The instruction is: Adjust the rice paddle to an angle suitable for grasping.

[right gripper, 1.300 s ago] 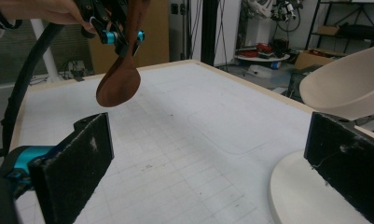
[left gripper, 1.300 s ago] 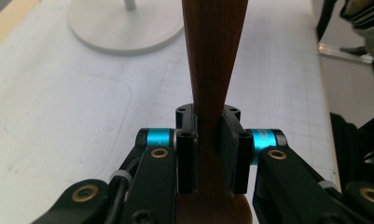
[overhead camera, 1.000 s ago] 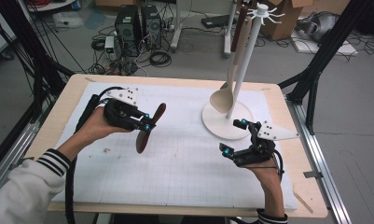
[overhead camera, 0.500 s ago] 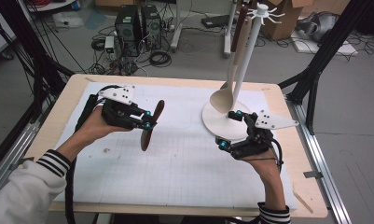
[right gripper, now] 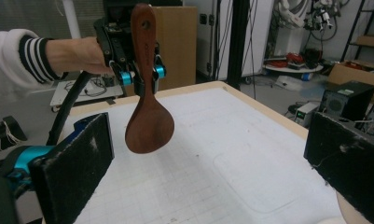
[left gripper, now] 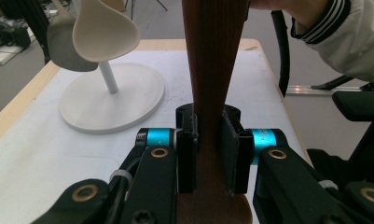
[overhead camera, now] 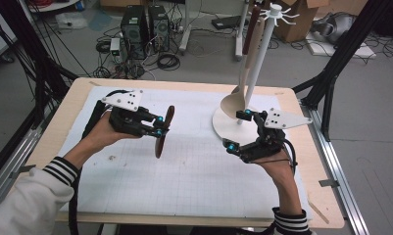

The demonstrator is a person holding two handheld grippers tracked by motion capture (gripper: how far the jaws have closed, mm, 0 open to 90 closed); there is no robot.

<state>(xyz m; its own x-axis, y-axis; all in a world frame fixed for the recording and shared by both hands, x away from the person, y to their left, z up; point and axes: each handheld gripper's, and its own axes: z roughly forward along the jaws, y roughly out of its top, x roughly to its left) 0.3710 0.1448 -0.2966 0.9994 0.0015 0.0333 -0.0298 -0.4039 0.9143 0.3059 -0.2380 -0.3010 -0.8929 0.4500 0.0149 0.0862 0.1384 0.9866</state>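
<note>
So the left tongs (overhead camera: 159, 126) are clamped on the handle of a dark wooden rice paddle (overhead camera: 160, 140), holding it up off the table (overhead camera: 194, 176) with the blade hanging down and the handle end, the one with the hole, pointing up. My guess is that's on purpose: hole end up is what you'd want for hooking it onto the white utensil stand (overhead camera: 255, 63) over at 2 o'clock, where a pale spoon (overhead camera: 235, 95) already hangs off the pegs.

The right tongs (overhead camera: 239, 129) are spread wide with nothing between them, hovering just above the stand's round base (overhead camera: 223, 128) at about 3 o'clock from the paddle. In the right gripper view they're aimed straight at the paddle (right gripper: 147, 112), probably lining up for a hand-over or to steady the blade.
</note>
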